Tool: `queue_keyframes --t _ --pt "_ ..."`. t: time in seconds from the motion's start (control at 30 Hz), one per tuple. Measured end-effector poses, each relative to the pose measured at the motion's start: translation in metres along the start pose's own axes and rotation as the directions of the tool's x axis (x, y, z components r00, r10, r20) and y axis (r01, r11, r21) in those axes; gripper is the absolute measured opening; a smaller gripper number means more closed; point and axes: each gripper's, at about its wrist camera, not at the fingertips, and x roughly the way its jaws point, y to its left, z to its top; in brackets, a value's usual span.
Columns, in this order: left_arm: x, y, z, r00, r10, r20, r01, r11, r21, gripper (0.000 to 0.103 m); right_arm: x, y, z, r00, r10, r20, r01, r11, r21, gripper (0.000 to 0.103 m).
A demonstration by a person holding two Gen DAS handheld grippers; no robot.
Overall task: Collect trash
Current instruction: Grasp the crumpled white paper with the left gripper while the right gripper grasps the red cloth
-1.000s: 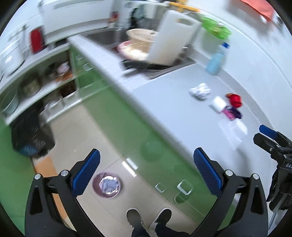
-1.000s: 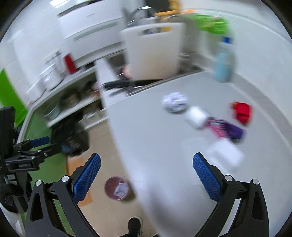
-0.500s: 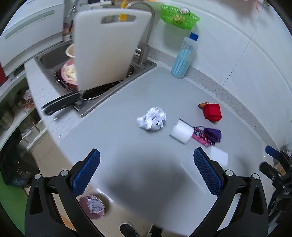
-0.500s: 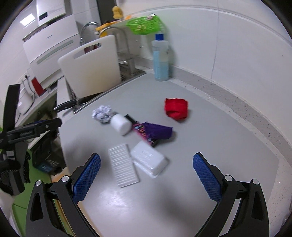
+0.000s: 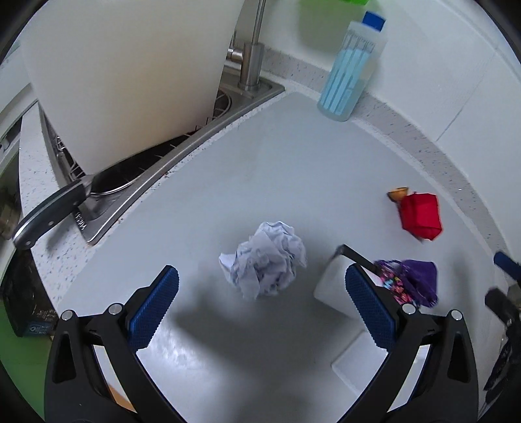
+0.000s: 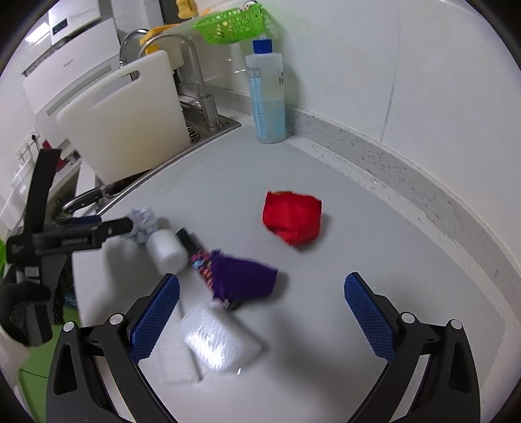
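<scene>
Trash lies on a grey counter. A crumpled white paper ball sits just ahead of my open, empty left gripper. To its right are a white cup, a purple wrapper and a red wrapper. My right gripper is open and empty above the purple wrapper and a clear plastic tray. The red wrapper, the cup and the paper ball lie beyond. The left gripper shows at the left.
A white cutting board leans in the sink, with a knife sticking out over the counter edge. A blue liquid bottle stands at the back wall. A green basket hangs above the faucet.
Both grippers have moved in closer and lower over the counter. The left one has swung from the floor and cabinet side to the paper ball. Both stay open.
</scene>
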Motion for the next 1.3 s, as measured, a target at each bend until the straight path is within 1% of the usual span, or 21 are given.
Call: queue_keyframes --t 0.17,0.23,0.3,0.37,0.53,0.57,0.6,0.63,0.67,0.7,0.73,0.8,0.83,0.87,0.93,0.97,1.03,1.13,1.3 --pt "0.017 0.004 0.01 1.0 0.017 -0.026 -0.018 1.0 -0.014 0.1 0.045 -0.017 0.024 0.999 -0.014 -0.038 0.014 1.0 0.021 0.097" --pt "0.023 0.006 0.013 0.999 0.026 -0.035 -0.026 0.999 -0.021 0.1 0.057 -0.021 0.031 0.999 -0.029 -0.043 0.03 0.999 0.018 0.097" --pt "0.028 0.007 0.015 0.999 0.019 -0.045 -0.02 0.999 -0.032 0.1 0.069 -0.025 0.038 0.998 -0.04 -0.056 0.041 0.999 0.02 0.097" --pt "0.032 0.008 0.016 0.998 0.021 -0.054 -0.023 0.999 -0.036 0.1 0.078 -0.03 0.042 0.997 -0.049 -0.067 0.05 0.999 0.019 0.097" --pt "0.041 0.007 0.017 0.997 0.019 -0.071 -0.022 0.999 -0.038 0.1 0.099 -0.036 0.045 0.994 -0.034 -0.107 0.037 0.999 0.023 0.097" --pt "0.044 0.006 0.017 0.997 0.023 -0.074 -0.025 0.999 -0.036 0.098 0.101 -0.037 0.044 0.993 -0.028 -0.114 0.031 0.999 0.025 0.097" --pt "0.045 0.005 0.017 0.997 0.021 -0.074 -0.023 0.999 -0.033 0.091 0.105 -0.038 0.043 0.992 -0.024 -0.122 0.027 0.999 0.024 0.097" --pt "0.047 0.004 0.016 0.997 0.013 -0.08 -0.016 0.999 -0.034 0.072 0.107 -0.039 0.043 0.992 -0.024 -0.124 0.027 0.999 0.023 0.097" --pt "0.048 0.003 0.016 0.997 0.003 -0.081 -0.006 0.999 -0.038 0.066 0.108 -0.041 0.042 0.992 -0.019 -0.124 0.022 0.999 0.026 0.097" --pt "0.047 0.002 0.016 0.997 0.001 -0.076 -0.004 0.999 -0.036 0.061 0.109 -0.041 0.041 0.992 -0.014 -0.125 0.018 1.0 0.025 0.093" --pt "0.047 -0.001 0.015 0.997 -0.007 -0.076 0.005 1.0 -0.03 0.056 0.111 -0.041 0.041 0.991 -0.012 -0.132 0.014 1.0 0.02 0.078" --pt "0.046 -0.006 0.015 0.998 0.014 -0.068 -0.015 1.0 -0.016 0.054 0.113 -0.041 0.04 0.99 0.006 -0.138 -0.003 1.0 0.017 0.065" --pt "0.046 -0.006 0.015 0.998 0.013 -0.066 -0.015 1.0 -0.021 0.053 0.114 -0.039 0.041 0.99 0.008 -0.14 -0.007 1.0 0.007 0.059" --pt "0.046 -0.006 0.014 0.998 0.011 -0.065 -0.012 1.0 -0.025 0.052 0.115 -0.038 0.041 0.99 0.002 -0.138 -0.002 1.0 -0.002 0.056" --pt "0.044 -0.005 0.014 0.998 0.004 -0.064 -0.006 1.0 -0.028 0.051 0.115 -0.039 0.042 0.991 0.005 -0.133 -0.004 1.0 0.002 0.04" --pt "0.043 -0.005 0.015 0.998 -0.002 -0.062 0.0 1.0 -0.029 0.05 0.114 -0.04 0.042 0.991 0.011 -0.132 -0.01 1.0 0.005 0.038" --pt "0.038 -0.005 0.016 0.999 -0.003 -0.052 0.001 1.0 -0.03 0.05 0.112 -0.038 0.043 0.992 0.012 -0.124 -0.013 1.0 -0.004 0.029" --pt "0.029 -0.006 0.018 0.999 -0.002 -0.032 0.001 1.0 -0.028 0.05 0.105 -0.037 0.044 0.994 0.011 -0.107 -0.012 1.0 -0.013 0.023" --pt "0.009 -0.008 0.018 1.0 -0.008 0.0 0.008 1.0 -0.017 0.05 0.082 -0.033 0.043 0.997 0.016 -0.069 -0.018 0.999 -0.033 0.02"
